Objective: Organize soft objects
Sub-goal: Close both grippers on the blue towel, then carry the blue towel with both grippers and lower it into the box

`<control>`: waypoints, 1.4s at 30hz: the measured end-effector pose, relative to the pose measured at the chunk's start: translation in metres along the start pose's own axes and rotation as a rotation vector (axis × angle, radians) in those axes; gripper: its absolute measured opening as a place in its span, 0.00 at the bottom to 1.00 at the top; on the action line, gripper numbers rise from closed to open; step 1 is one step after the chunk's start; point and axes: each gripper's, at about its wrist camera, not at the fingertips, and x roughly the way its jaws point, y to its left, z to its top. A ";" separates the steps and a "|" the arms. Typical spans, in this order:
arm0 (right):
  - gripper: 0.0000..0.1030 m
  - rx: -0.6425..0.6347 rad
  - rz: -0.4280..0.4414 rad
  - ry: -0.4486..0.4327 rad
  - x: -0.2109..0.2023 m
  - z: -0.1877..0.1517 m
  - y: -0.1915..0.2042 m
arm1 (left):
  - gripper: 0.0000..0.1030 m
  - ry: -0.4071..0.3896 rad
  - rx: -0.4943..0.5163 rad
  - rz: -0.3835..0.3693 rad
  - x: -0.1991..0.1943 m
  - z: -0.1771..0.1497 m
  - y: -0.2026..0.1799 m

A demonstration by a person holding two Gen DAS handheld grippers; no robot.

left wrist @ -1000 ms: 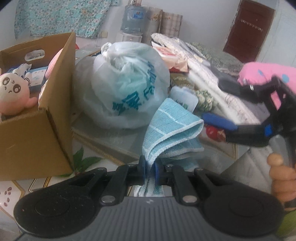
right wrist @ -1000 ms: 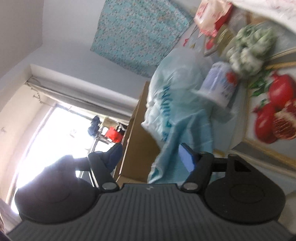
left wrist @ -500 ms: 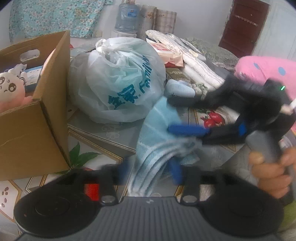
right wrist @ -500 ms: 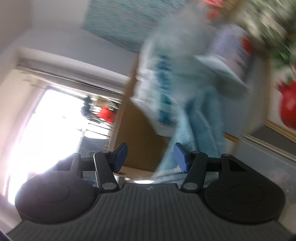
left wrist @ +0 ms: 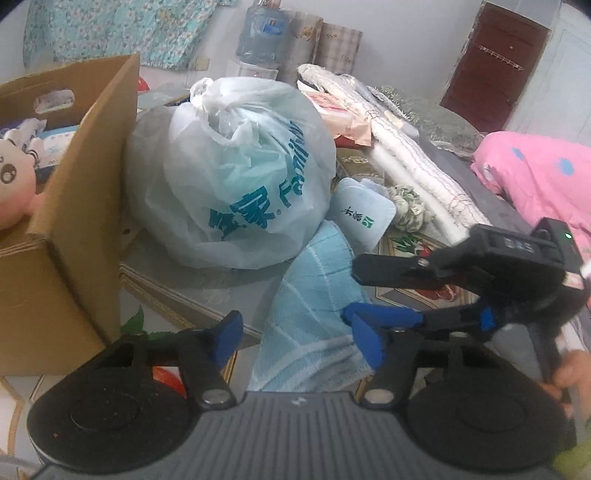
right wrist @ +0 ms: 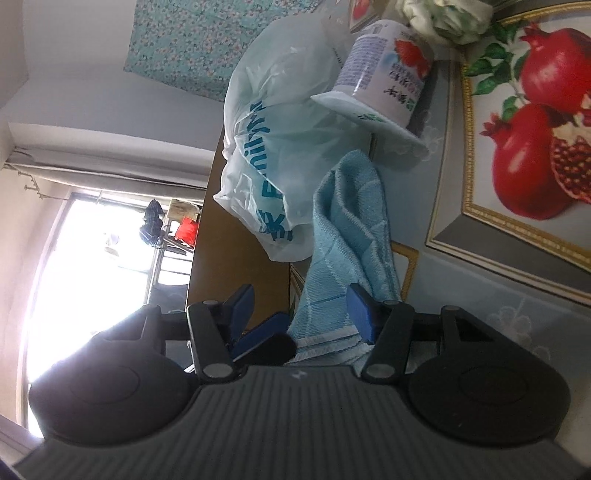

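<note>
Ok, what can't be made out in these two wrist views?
- Near end of the blue towel: left wrist view, hidden behind the gripper body.
- Contents of the tied plastic bag: both views, film too cloudy.
- Plush doll in the cardboard box: left wrist view, cut by the picture's edge.

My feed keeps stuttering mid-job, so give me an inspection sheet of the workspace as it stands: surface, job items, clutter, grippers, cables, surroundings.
Surface: table under a printed pomegranate cloth, crowded.
Job's things: light blue checked towel draped in a heap on the table; open brown cardboard box with a pink plush doll inside.
Clutter: knotted white plastic bag with teal lettering; white wet-wipes pack; rolled pale fabrics; pink spotted cloth.
Grippers: left gripper closing, towel between its jaws, pads not pressing; right gripper open astride the towel's edge.
Cables: nothing seen.
Surroundings: water bottle, dark door, bright window.
</note>
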 end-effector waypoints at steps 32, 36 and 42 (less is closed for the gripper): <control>0.40 -0.241 -0.099 -0.067 -0.006 0.005 0.035 | 0.22 -0.053 0.086 -0.021 0.009 0.008 -0.029; 0.40 -0.305 -0.040 -0.081 -0.017 0.002 0.063 | 0.22 -0.141 0.104 -0.006 -0.022 0.010 -0.035; 0.40 -0.425 0.029 -0.029 0.003 0.007 0.123 | 0.22 -0.285 0.059 0.052 -0.072 0.018 -0.020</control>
